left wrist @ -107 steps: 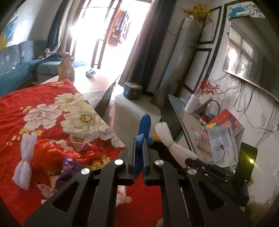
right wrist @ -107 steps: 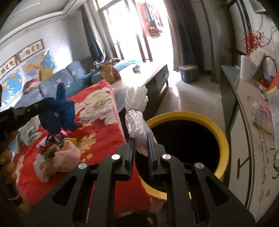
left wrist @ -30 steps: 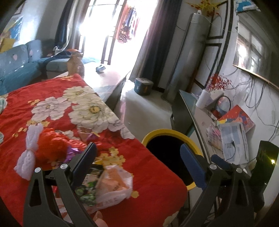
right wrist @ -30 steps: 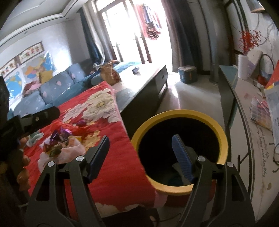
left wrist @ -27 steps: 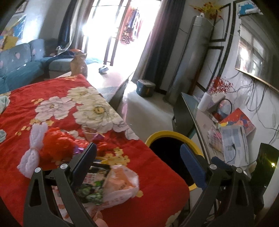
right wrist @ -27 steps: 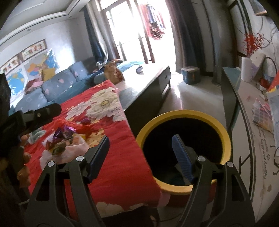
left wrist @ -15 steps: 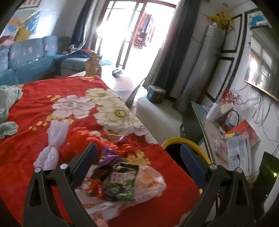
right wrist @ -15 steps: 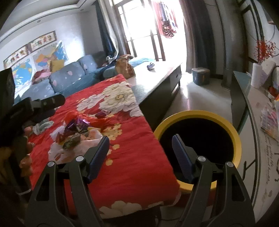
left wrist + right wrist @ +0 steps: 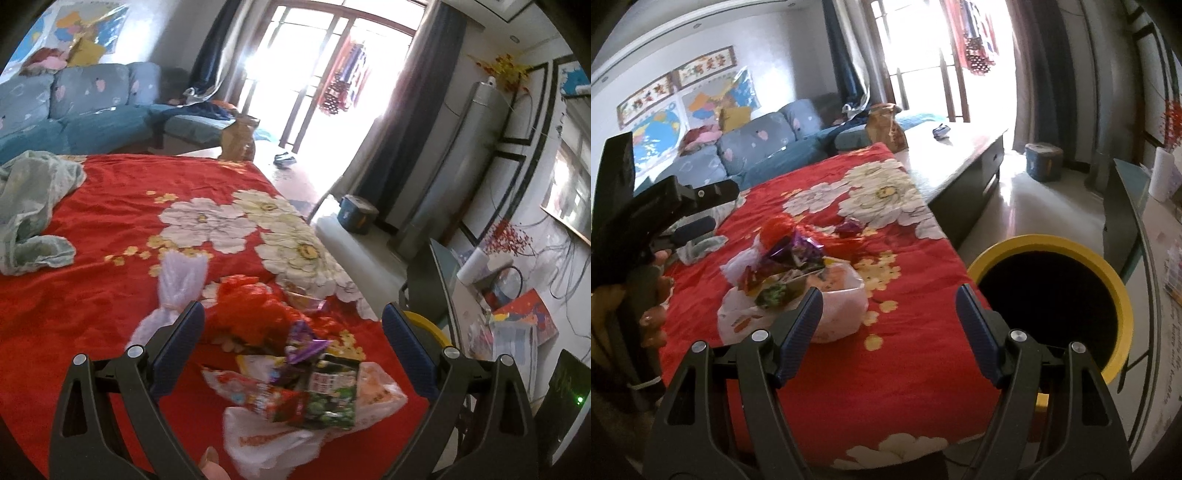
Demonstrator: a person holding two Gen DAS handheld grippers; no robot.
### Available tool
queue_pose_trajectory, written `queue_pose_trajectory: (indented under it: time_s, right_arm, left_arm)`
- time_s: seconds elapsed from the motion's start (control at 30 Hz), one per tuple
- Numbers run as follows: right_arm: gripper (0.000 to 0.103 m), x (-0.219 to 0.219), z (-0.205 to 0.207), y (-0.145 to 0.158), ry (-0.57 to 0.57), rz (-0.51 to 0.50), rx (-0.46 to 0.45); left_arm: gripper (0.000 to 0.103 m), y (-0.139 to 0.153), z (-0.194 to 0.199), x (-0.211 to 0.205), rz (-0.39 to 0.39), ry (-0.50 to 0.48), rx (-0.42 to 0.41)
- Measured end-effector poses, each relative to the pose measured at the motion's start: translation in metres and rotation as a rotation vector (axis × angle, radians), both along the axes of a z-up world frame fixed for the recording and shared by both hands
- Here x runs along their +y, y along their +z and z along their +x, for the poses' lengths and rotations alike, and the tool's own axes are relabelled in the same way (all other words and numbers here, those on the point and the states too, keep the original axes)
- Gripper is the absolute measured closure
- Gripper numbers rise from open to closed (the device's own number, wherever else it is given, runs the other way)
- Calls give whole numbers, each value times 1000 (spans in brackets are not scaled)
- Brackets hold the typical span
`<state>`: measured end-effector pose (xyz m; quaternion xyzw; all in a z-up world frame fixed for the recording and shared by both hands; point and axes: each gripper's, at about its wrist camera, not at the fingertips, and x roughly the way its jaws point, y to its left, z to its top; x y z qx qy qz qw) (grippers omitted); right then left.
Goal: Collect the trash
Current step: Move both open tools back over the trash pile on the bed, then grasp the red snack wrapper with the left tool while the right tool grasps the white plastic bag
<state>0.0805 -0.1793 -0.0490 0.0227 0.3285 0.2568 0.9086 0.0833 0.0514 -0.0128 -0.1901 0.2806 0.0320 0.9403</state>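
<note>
Red blanket edge beside yellow bin; wrapper pile near edge; both grippers' jaws wide, empty.

Left wrist view. The left tongs stand wide apart, nothing between the blue pads, over a table covered by a red floral cloth. Near the table's front edge lies a white plastic bag with a green snack packet, a red wrapper and a purple wrapper heaped on it. Just behind these sits a crumpled red bag; beside it, toward the left, a white net bundle. A pale green cloth lies at the table's left edge. Past the right edge, the yellow rim of a bin shows behind the right pad. A fingertip appears at the bottom edge.
</note>
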Motion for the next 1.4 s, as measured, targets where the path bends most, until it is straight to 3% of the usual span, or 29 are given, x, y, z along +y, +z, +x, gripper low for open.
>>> queue_pose_trajectory:
  time_s: [0.27,0.47,0.67,0.83,0.9,1.03,1.2,1.4]
  right_arm:
    - [37,21,5,-4,40,-18,25]
    - [37,34,11,-11,63,-26,57]
    - [39,44,20,-25,78,-23,114]
    - [57,44,24,-35,110,17,168]
    - [69,45,23,-36,128,32,174]
    - [79,48,18,-33,148,32,159]
    - [87,46,14,-29,155,37,143]
    - [89,36,11,-15,143,34,98]
  left_arm:
    - [9,-11,-5,26,-35,35,62]
    - [11,-24,-9,24,-53,-26,116]
    - [27,-38,-11,1,-29,-133,174]
    - [42,-48,-4,-11,-4,-173,212]
    - [50,-53,-3,-12,0,-165,224]
    - [63,-59,-2,-11,-2,-150,239]
    - [82,-53,-5,-3,-16,-135,213]
    - [87,-37,-11,7,-43,-130,154]
